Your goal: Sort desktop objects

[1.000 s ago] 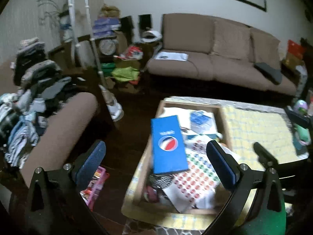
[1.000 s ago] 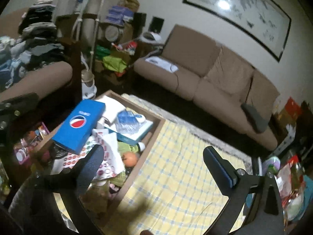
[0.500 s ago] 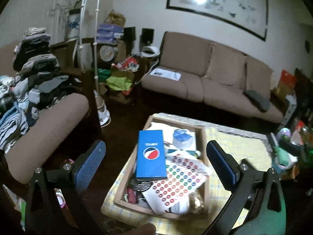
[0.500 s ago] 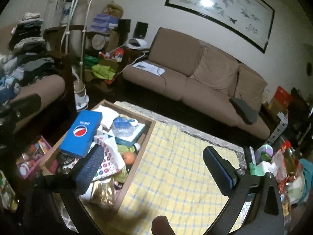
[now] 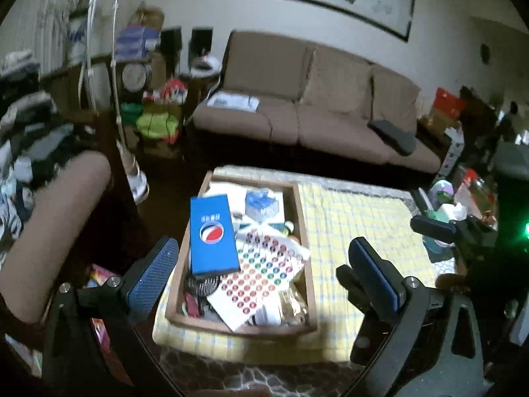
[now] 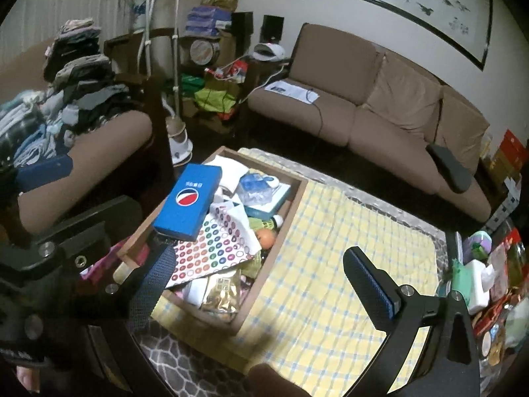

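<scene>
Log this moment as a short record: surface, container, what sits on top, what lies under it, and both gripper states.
surface: yellow checked cloth over the table
container: wooden tray at the cloth's left end, full of mixed items
top item: blue box with a round red, white and blue logo
under it: sheet of coloured dot stickers
also in tray: orange ball
left gripper: open, holding nothing
right gripper: open, holding nothing

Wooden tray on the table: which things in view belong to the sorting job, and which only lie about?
Job:
wooden tray
blue Pepsi box
sticker sheet
orange ball
gold packet

Lying about:
brown sofa
pile of clothes
wall picture
</scene>
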A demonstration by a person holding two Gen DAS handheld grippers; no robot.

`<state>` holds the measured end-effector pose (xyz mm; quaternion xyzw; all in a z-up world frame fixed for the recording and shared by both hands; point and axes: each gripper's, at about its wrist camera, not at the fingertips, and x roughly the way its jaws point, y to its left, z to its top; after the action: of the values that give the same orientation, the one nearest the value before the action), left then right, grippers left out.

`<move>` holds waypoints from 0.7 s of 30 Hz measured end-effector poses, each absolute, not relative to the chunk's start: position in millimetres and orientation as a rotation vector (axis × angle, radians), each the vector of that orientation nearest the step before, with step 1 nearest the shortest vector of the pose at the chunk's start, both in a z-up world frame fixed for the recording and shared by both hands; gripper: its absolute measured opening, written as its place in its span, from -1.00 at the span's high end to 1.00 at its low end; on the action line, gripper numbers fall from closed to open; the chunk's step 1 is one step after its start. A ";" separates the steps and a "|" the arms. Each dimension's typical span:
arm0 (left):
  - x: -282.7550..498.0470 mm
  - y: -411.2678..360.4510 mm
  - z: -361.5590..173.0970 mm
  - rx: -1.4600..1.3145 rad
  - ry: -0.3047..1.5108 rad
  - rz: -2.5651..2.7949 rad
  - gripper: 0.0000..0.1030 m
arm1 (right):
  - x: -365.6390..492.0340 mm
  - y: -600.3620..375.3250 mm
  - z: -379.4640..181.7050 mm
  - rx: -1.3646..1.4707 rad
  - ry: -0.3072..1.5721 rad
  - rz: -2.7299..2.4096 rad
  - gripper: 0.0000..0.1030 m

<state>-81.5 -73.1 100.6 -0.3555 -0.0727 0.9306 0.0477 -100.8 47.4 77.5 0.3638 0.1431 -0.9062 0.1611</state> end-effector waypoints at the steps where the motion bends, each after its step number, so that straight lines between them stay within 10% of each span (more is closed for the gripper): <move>1: -83.8 -74.8 98.2 -1.114 -0.228 2.839 -1.00 | -101.9 47.0 77.4 1.052 0.392 -2.578 -0.99; 21: -115.3 -108.2 73.1 -1.444 -0.220 2.889 -0.99 | -122.4 44.9 66.0 1.194 0.353 -2.593 -0.99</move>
<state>-115.3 -108.2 73.1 -0.4455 -0.0678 0.8914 -0.0478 -122.4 44.9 66.0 0.4114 0.1217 -0.8935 0.1324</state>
